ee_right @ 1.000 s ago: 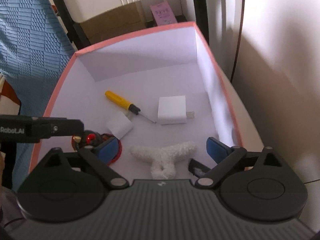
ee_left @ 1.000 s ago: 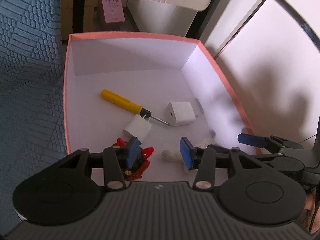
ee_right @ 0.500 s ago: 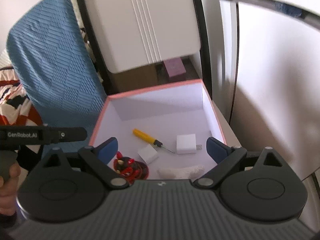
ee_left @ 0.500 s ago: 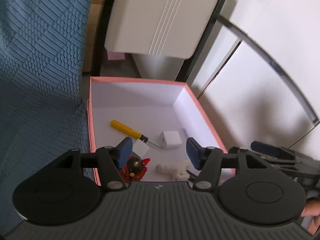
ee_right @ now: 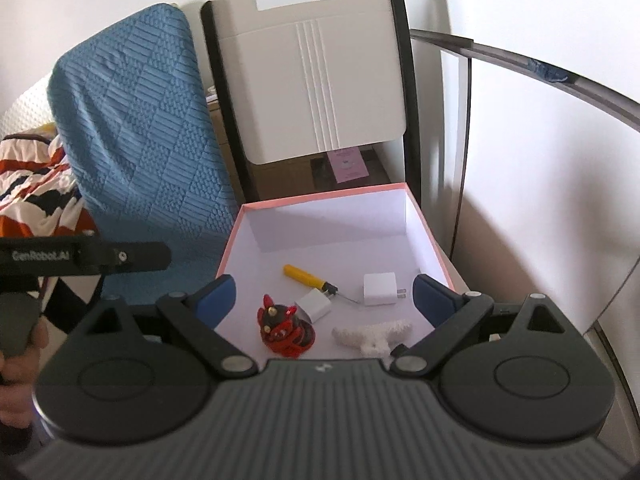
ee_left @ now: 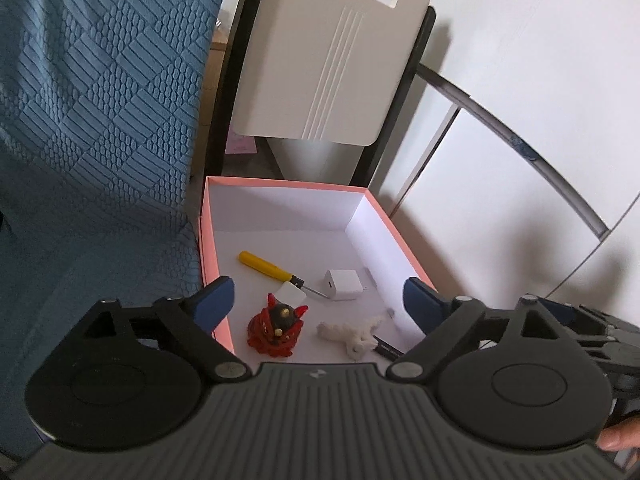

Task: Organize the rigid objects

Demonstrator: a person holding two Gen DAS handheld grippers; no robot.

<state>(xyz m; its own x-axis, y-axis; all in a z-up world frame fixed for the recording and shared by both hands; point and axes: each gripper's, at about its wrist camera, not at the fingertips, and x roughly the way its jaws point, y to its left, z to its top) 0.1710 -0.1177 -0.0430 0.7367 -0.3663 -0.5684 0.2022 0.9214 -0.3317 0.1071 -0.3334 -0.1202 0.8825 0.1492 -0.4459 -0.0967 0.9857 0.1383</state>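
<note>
A pink-rimmed white box (ee_left: 280,185) (ee_right: 320,199) holds a red figurine (ee_left: 276,330) (ee_right: 286,330), a yellow screwdriver (ee_left: 266,266) (ee_right: 306,276), a small white cube (ee_left: 290,294) (ee_right: 314,306), a white charger (ee_left: 342,284) (ee_right: 380,289) and a white fuzzy piece (ee_left: 352,332) (ee_right: 374,334). My left gripper (ee_left: 318,300) hangs above the box's near end, its jaws opening wide with nothing between the pads. My right gripper (ee_right: 324,294) is likewise raised over the box, open and holding nothing.
A white chair back (ee_left: 324,60) (ee_right: 308,80) stands behind the box. A blue quilted cover (ee_left: 92,120) (ee_right: 140,128) lies to the left, a white table top (ee_left: 500,200) with a metal rim to the right. A hand (ee_right: 16,344) grips the left tool's handle.
Both grippers have lifted up and back out of the box. The left jaws have spread wide, letting go of the red figurine, which now sits on the box floor.
</note>
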